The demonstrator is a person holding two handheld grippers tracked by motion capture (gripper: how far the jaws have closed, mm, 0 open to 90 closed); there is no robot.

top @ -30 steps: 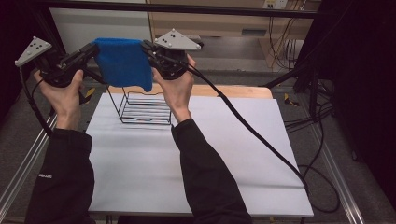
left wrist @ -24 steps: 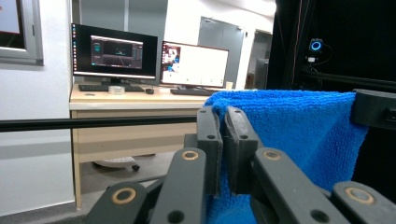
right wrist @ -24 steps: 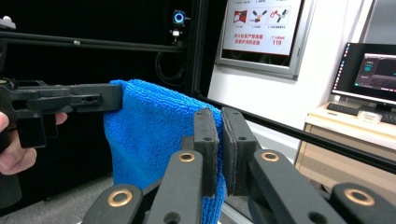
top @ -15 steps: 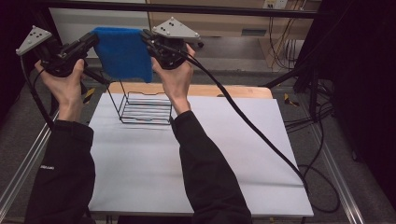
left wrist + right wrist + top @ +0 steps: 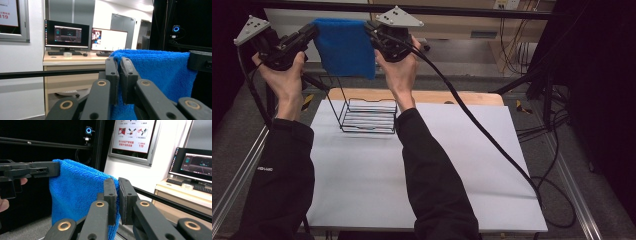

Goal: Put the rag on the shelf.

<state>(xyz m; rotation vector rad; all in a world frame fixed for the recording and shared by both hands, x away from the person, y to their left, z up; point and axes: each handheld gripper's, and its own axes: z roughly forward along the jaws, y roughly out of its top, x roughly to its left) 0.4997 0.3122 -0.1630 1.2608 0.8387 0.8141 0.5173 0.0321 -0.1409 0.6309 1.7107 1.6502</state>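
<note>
Blue cloth [image 5: 346, 46] hangs stretched in the air above the far left part of the table [image 5: 422, 170], over a black wire rack [image 5: 368, 116] that stands on the white surface. The left gripper [image 5: 312, 31] pinches the cloth's upper left corner, its jaws nearly together on the fabric [image 5: 160, 72]. The right gripper [image 5: 371, 29] pinches the upper right corner the same way, jaws narrow on the edge [image 5: 80, 195]. The cloth hides the rack's far upper wires. The cloth's lower edge is cut off in both gripper views.
</note>
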